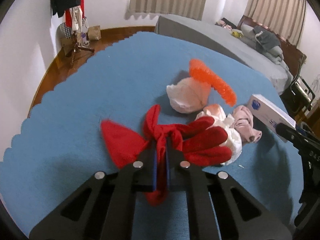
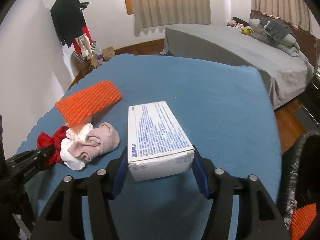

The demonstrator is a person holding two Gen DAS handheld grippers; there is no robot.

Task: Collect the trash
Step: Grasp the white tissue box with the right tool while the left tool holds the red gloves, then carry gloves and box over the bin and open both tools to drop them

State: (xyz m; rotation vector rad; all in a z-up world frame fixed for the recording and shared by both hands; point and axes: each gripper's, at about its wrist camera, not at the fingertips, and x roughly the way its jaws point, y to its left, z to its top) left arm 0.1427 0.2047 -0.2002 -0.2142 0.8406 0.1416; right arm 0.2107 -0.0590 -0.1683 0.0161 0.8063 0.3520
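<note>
In the left wrist view my left gripper [image 1: 161, 140] is shut on a red cloth [image 1: 200, 140] bunched between its blue pads. Behind it lie a crumpled white tissue [image 1: 186, 98], an orange spiky mat [image 1: 212, 82] and a pink sock [image 1: 246, 120]. In the right wrist view my right gripper [image 2: 160, 152] is shut on the near end of a white printed box [image 2: 158, 132], one pad on each side. The pile lies left of the box: pink sock [image 2: 100, 142], red cloth [image 2: 50, 140], orange mat [image 2: 90, 104]. The left gripper [image 2: 46, 154] shows at the left edge.
Everything rests on a blue cloth with a scalloped edge [image 2: 200, 90]. A grey bed [image 2: 240, 46] stands behind it and a coat rack [image 2: 68, 20] at the back left. A dark container rim [image 2: 298, 160] with an orange spiky piece [image 2: 302, 218] sits at the lower right.
</note>
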